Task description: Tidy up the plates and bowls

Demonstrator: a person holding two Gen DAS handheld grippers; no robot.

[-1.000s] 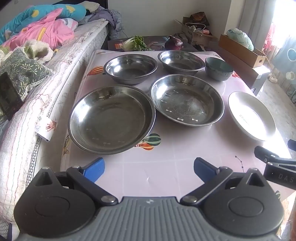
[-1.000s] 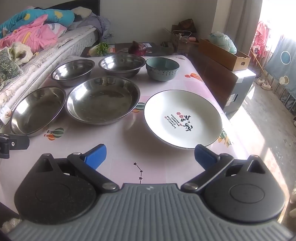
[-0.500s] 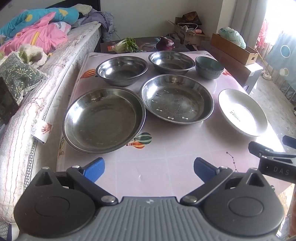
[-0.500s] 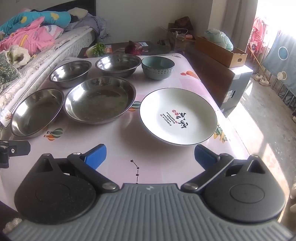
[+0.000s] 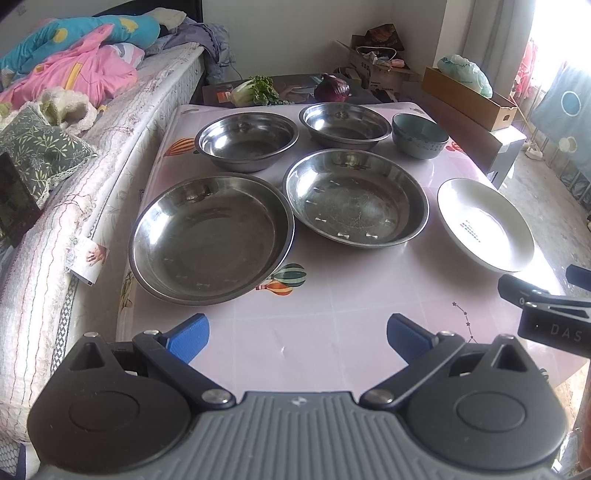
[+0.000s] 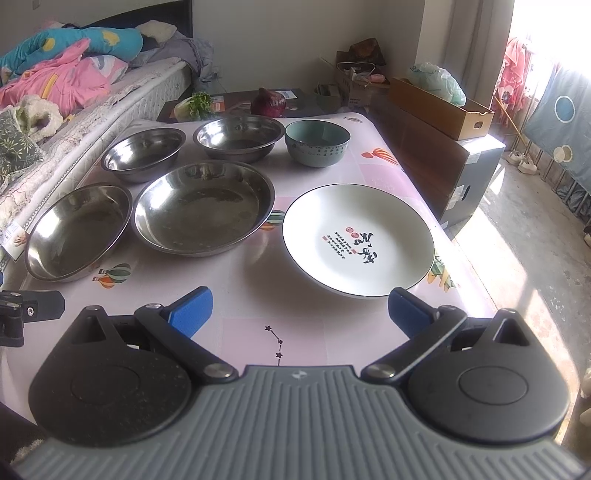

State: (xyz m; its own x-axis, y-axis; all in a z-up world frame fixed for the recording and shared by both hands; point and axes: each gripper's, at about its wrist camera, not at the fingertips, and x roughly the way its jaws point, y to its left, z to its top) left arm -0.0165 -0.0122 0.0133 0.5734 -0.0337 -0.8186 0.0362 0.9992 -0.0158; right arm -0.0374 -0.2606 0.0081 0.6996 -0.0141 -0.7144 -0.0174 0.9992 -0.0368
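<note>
Hovering left gripper (image 5: 297,334) | right gripper (image 6: 299,314) | jaws apart, bodies cropped

Strong daylight pours in from the window (image 6: 554,33) far off to the right of both claws, blown out to plain white there. It throws a bright patch on the floor (image 6: 517,251) and washes out the table (image 5: 332,332) edge just right of the left claw (image 5: 297,336). The white plate (image 6: 357,240) ahead of the right claw (image 6: 300,314) casts a soft shadow toward the camera. The steel dishes (image 5: 211,238) carry dull reflections. Both views are sharp in the middle, bending strongly at the edges.
</note>
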